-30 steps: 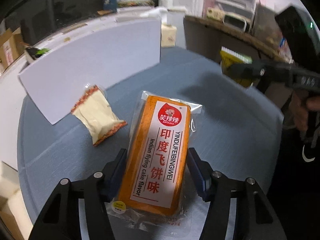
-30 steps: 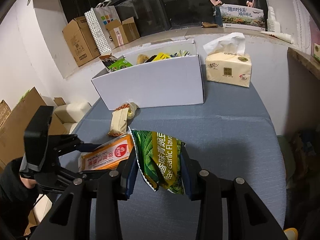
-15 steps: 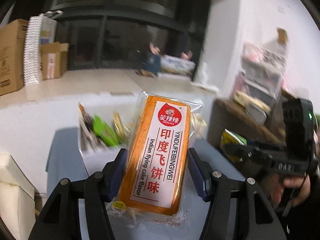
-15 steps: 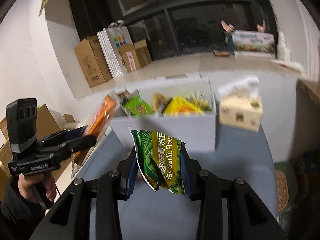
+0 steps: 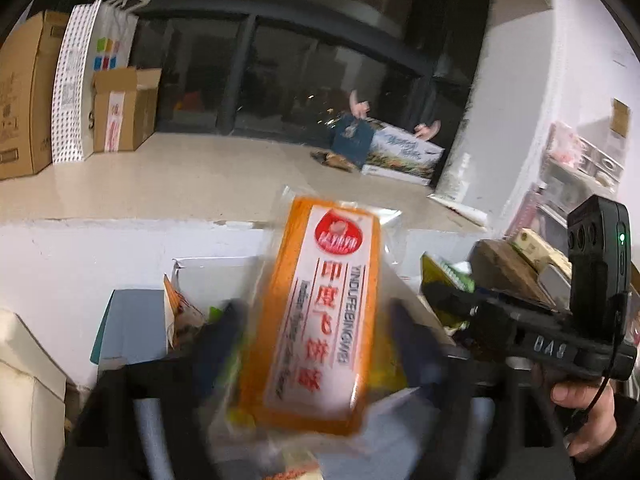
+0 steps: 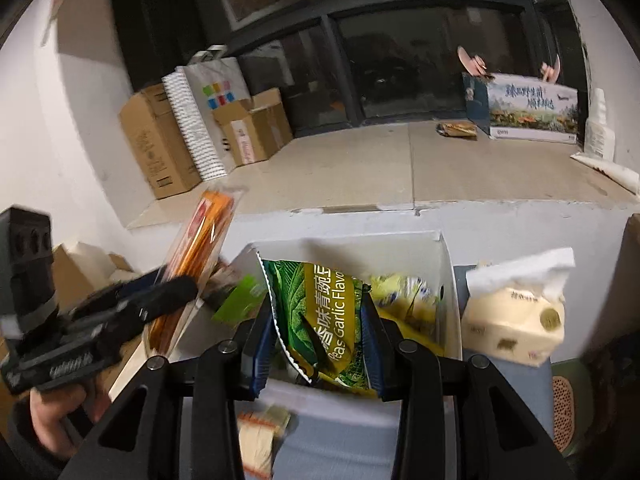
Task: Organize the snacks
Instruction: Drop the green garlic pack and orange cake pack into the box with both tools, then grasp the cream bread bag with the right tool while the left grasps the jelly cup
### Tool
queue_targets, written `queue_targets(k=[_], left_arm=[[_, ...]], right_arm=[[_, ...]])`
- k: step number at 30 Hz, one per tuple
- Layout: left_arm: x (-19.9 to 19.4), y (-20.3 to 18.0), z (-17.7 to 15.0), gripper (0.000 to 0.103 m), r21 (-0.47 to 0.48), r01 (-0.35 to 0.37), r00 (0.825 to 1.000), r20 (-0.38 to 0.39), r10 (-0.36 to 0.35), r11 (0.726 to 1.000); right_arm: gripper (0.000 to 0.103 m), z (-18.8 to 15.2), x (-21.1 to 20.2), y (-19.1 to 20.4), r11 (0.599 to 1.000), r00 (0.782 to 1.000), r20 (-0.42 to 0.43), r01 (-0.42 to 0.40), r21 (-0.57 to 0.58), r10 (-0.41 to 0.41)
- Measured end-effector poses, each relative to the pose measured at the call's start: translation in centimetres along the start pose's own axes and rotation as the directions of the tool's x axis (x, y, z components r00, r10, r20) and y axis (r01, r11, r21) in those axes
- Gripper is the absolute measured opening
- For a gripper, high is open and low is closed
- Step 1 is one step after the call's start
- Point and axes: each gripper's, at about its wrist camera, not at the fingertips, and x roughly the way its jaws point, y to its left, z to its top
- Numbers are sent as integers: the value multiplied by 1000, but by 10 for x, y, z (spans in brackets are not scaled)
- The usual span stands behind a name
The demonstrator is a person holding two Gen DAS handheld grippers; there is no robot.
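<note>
My left gripper (image 5: pixel 316 340) is shut on an orange flying-cake snack packet (image 5: pixel 320 320) and holds it upright over the left part of the white box (image 6: pixel 448 280); the view is blurred. The packet also shows in the right wrist view (image 6: pixel 200 248). My right gripper (image 6: pixel 318 336) is shut on a green garlic-peas bag (image 6: pixel 320 312) above the box's near wall. The box holds several snacks, yellow and green ones (image 6: pixel 404 300). A small cream and orange snack pack (image 6: pixel 260 436) lies on the blue table in front of the box.
A tissue box (image 6: pixel 516 320) stands to the right of the white box. Cardboard boxes (image 6: pixel 160 148) and a white bag stand on the ledge by the dark window. The other gripper's body (image 5: pixel 560 344) is at the right in the left wrist view.
Both grippers have risen from the table and moved forward to the white box, each still holding its snack. The left view has become blurred with motion.
</note>
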Motion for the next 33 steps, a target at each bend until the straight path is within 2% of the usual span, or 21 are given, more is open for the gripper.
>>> queue_targets(k=[1, 2, 3, 5, 9, 16, 19, 24, 28, 31, 33], left_arm=[[7, 4, 3, 103, -10, -17, 1000, -2, 17, 1000], [11, 8, 5, 103, -23, -34, 999, -15, 34, 999], [13, 11, 5, 103, -37, -36, 999, -30, 35, 999], [14, 16, 2, 103, -48, -18, 999, -45, 16, 999], [6, 16, -5, 103, -15, -52, 998, -38, 51, 999], [-30, 5, -23, 103, 25, -38, 999, -15, 38, 999], [-54, -7, -36, 103, 60, -42, 999, 3, 42, 997], [-102, -25, -67, 103, 116, -44, 999, 35, 40, 992], [-131, -27, -97, 103, 84, -24, 999, 47, 21, 996], [-144, -26, -121, 103, 50, -46, 998, 38, 44, 998], [-155, -24, -140, 103, 14, -33, 999, 39, 32, 999]], right_arm=[[58, 6, 8, -6, 1000, 1000, 4, 4, 21, -4], [93, 12, 17, -14, 999, 1000, -5, 7, 43, -6], [103, 14, 21, -18, 998, 1000, -7, 13, 55, -13], [103, 16, 21, -27, 996, 1000, 7, 29, 82, -29], [103, 12, 12, -34, 996, 1000, 11, -5, 90, 4], [103, -10, -25, -11, 998, 998, 52, -47, 29, 46], [103, -38, -50, 6, 999, 995, 88, -52, -13, 53], [103, -92, -77, 19, 996, 993, 76, -92, -19, 93], [103, -139, -88, 24, 995, 994, 46, -94, -15, 95], [103, -162, -88, 27, 996, 996, 15, -89, -23, 89], [103, -175, -83, 28, 996, 996, -7, -84, -22, 84]])
